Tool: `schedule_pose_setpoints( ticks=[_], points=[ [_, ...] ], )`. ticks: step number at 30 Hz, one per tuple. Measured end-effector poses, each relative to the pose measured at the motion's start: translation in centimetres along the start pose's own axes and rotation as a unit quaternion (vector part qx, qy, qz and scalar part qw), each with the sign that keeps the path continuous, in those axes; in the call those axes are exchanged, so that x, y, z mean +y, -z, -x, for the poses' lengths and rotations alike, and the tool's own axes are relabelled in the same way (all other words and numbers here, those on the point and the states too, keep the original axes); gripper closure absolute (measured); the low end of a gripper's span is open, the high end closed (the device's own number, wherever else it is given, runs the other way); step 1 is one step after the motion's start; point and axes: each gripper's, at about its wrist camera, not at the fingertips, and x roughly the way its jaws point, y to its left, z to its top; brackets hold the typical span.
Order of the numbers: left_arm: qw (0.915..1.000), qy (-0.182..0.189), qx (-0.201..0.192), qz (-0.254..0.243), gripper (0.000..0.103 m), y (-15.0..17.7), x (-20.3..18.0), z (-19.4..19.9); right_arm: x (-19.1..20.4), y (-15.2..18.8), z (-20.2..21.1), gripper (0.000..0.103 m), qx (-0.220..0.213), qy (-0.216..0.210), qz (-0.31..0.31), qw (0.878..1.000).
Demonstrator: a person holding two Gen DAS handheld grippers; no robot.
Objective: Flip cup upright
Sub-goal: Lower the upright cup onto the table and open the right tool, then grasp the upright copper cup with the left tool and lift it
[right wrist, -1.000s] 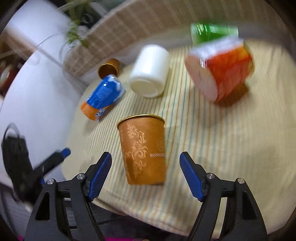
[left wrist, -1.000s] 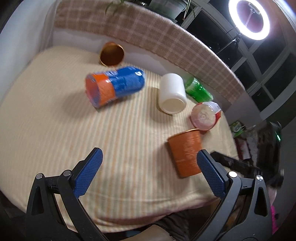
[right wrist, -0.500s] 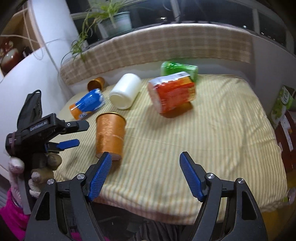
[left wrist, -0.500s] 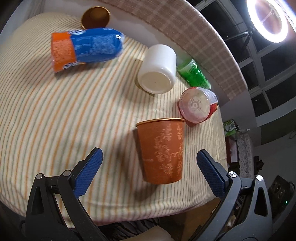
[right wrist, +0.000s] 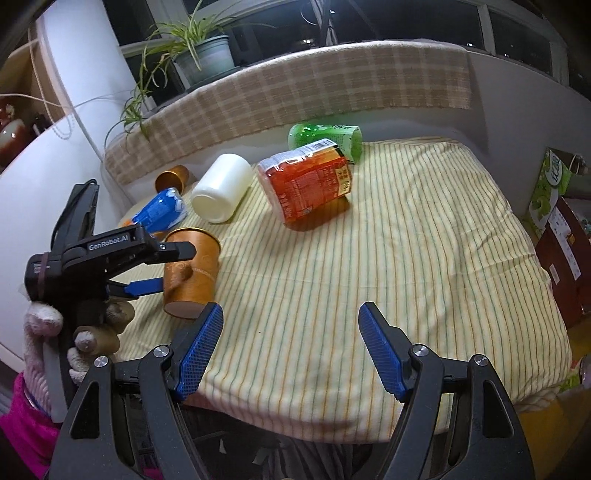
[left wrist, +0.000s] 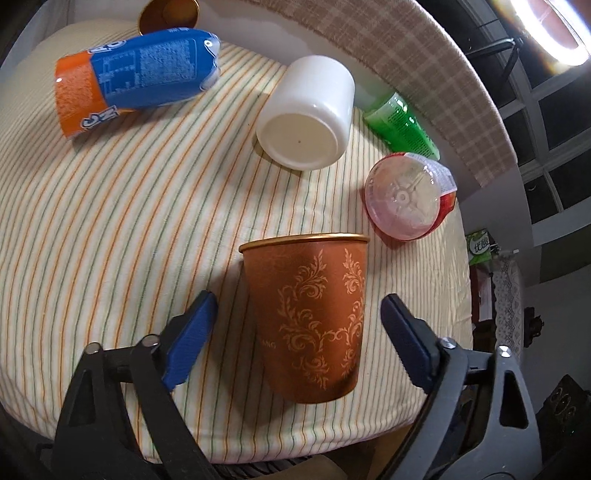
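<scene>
An orange cup with a gold leaf pattern (left wrist: 314, 317) stands upright on the striped cloth near the table's front edge; it also shows in the right wrist view (right wrist: 192, 273). My left gripper (left wrist: 299, 339) is open, its blue fingers on either side of the cup, not touching it. In the right wrist view the left gripper (right wrist: 159, 266) reaches in from the left around the cup. My right gripper (right wrist: 290, 350) is open and empty above the front of the table, to the right of the cup.
On the striped cloth (left wrist: 110, 221) lie a blue-and-orange cup (left wrist: 129, 77), a white cup (left wrist: 306, 114), a green cup (left wrist: 402, 125), a red cup with a clear lid (left wrist: 406, 195) and a small gold cup (left wrist: 168, 14). A padded backrest (right wrist: 332, 96) borders the far side.
My left gripper has moved closer so the orange cup sits between its fingers. My right gripper has backed away to the right and stays open.
</scene>
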Motion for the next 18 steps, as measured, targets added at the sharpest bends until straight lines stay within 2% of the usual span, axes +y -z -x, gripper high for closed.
schedule_pose_setpoints(
  ticks=[5,13,18],
  points=[
    [1.0000,-0.001,0.002,-0.006,0.035,0.0,0.0,-0.4,-0.8,0.1,-0.2,0.027,0.001,0.006,-0.009,1.000],
    [0.9981,-0.017,-0.034,-0.049,0.036,0.1,-0.8,0.4,-1.2,0.2,-0.6,0.027,0.004,0.010,-0.017,1.000],
    [0.9905,-0.044,-0.078,-0.105,0.036,0.8,-2.4,1.5,-0.8,0.3,-0.4,0.027,-0.004,0.014,-0.010,1.000]
  ],
)
